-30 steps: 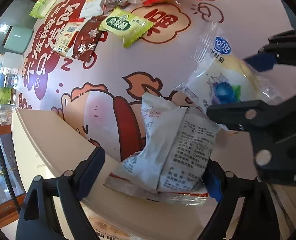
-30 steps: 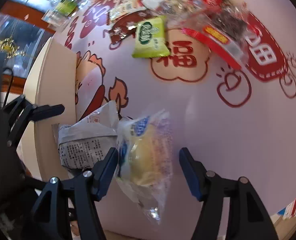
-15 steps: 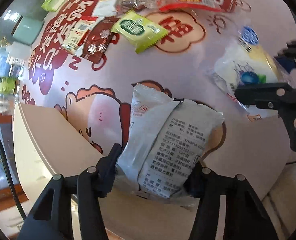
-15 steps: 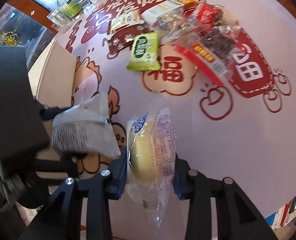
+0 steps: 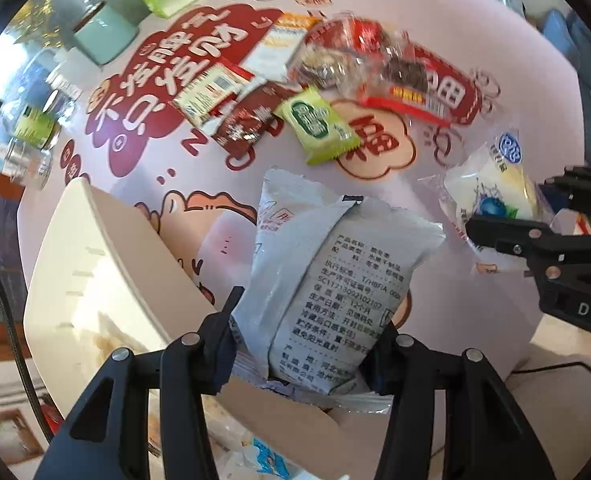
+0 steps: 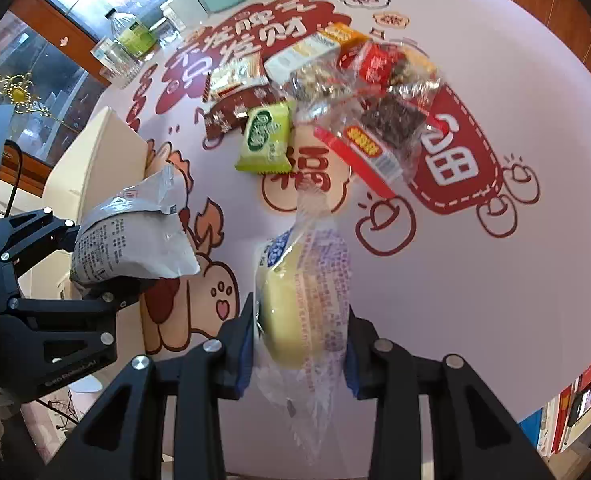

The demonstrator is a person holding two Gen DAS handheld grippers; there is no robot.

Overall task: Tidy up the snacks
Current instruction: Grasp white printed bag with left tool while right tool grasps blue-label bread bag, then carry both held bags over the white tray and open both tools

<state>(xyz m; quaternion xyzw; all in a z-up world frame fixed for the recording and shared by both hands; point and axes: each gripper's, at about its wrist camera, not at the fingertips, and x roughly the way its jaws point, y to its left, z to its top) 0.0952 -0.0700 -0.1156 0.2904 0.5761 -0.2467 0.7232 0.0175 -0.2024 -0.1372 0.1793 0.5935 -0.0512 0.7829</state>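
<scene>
My left gripper point(image 5: 303, 344) was closing on a grey snack pouch point(image 5: 327, 280); my right gripper point(image 6: 299, 354) pinched a clear-wrapped cake point(image 6: 295, 312), both clear of the table for binning.

Both grippers point steeply downward, side by side. The left gripper point(image 5: 301, 338) has its jaws closing, both pads pressed against the sides of a grey-white snack packet point(image 5: 327, 280) held upright between them. The right gripper point(image 6: 299, 350) has its jaws drawn in on a clear-wrapped yellow cake point(image 6: 295, 312), one blue pad point(image 6: 245, 354) against each side of the wrapper.
</scene>
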